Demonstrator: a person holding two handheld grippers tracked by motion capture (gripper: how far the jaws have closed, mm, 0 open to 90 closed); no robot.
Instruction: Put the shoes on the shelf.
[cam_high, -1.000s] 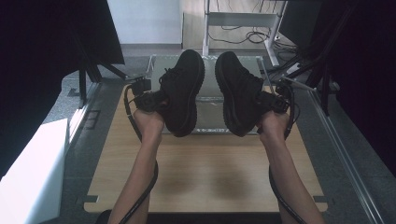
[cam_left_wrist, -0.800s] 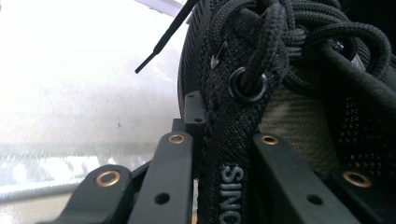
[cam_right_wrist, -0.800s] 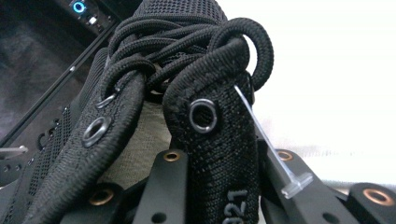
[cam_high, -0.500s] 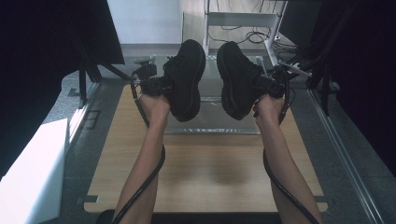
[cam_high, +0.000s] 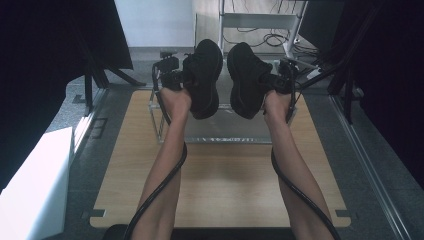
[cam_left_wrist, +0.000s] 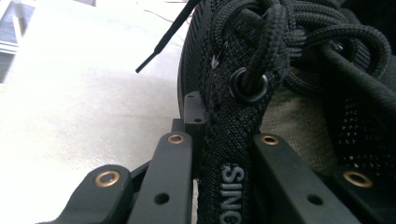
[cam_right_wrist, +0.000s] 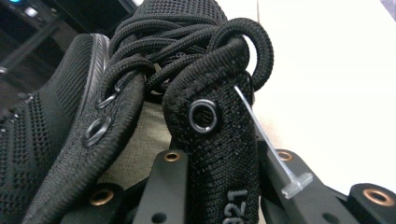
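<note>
1. High view: 2 black shoes are held up above the far end of the wooden counter (cam_high: 220, 175), over a clear rack (cam_high: 210, 132). The left gripper (cam_high: 182, 80) carries the left shoe (cam_high: 204, 80); the right gripper (cam_high: 272, 82) carries the right shoe (cam_high: 247, 82).
2. Left gripper view: the jaws are clenched on the left shoe's eyelet flap (cam_left_wrist: 238, 154).
3. Right gripper view: the jaws grasp the right shoe's eyelet flap (cam_right_wrist: 219, 154), beside a plastic tag (cam_right_wrist: 280, 161).

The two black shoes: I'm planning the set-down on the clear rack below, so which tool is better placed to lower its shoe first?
Roughly even, slightly the left. The left tool grips the left shoe, which hangs a little lower over the rack. The right tool holds the right shoe equally firmly.
</note>
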